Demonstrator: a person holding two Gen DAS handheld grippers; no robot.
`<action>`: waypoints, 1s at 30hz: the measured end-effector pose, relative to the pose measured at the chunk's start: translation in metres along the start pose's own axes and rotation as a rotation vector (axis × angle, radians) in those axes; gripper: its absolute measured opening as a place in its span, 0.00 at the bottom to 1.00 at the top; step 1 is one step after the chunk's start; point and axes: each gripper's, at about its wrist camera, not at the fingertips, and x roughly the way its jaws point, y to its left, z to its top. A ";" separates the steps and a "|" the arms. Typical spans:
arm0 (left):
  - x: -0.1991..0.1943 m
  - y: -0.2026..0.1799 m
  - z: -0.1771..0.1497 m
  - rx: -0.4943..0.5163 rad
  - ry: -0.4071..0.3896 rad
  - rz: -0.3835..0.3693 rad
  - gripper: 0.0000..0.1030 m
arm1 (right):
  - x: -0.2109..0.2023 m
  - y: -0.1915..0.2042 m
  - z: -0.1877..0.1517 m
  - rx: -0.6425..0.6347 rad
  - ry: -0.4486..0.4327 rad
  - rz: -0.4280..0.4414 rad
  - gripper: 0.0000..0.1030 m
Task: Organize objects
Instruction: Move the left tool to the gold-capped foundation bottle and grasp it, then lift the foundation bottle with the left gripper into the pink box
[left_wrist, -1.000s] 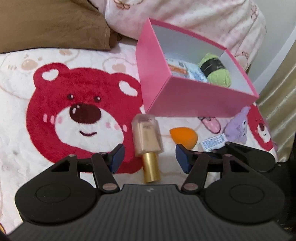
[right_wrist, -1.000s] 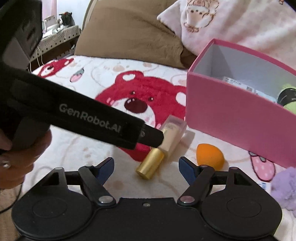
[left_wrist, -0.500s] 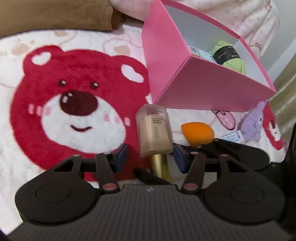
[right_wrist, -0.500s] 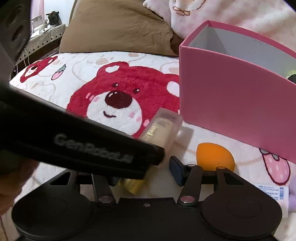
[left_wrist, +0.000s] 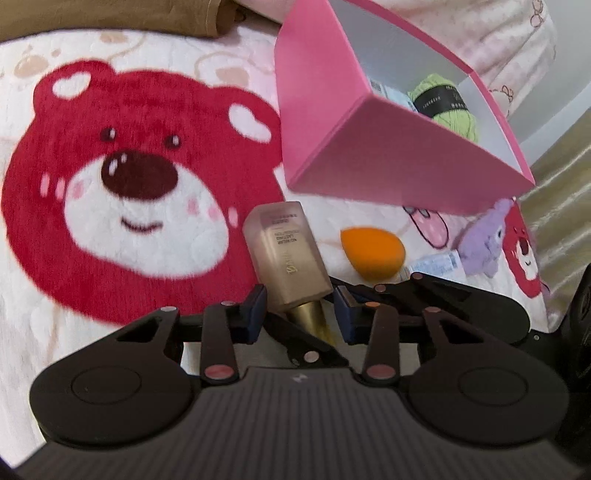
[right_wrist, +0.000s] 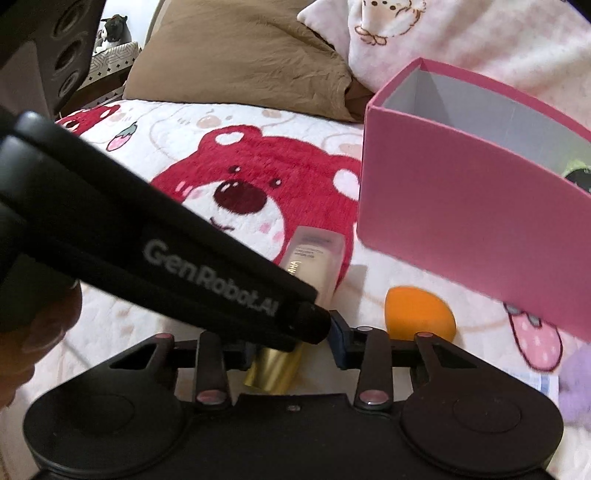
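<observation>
— Where is the foundation bottle (left_wrist: 286, 254)?
— Lying on the bear blanket (left_wrist: 110, 192), just beside the pink box (left_wrist: 369, 155).
— And each claw?
— Left claw (left_wrist: 300, 308) and right claw (right_wrist: 291, 341) are both closing around it; contact is unclear.

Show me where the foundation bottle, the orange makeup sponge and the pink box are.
foundation bottle (left_wrist: 286, 251), left wrist view, on its frosted body.
orange makeup sponge (left_wrist: 371, 253), left wrist view, on its rounded middle.
pink box (right_wrist: 469, 218), right wrist view, on its near outer wall.
</observation>
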 end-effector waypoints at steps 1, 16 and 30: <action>-0.001 -0.001 -0.002 -0.004 0.012 -0.002 0.37 | -0.002 0.000 -0.002 0.010 0.006 0.007 0.41; 0.011 -0.003 -0.021 -0.081 -0.001 -0.002 0.44 | -0.007 -0.023 -0.019 0.241 0.088 0.109 0.42; 0.005 -0.032 -0.057 -0.089 -0.001 -0.037 0.43 | -0.037 -0.025 -0.036 0.144 0.084 0.109 0.40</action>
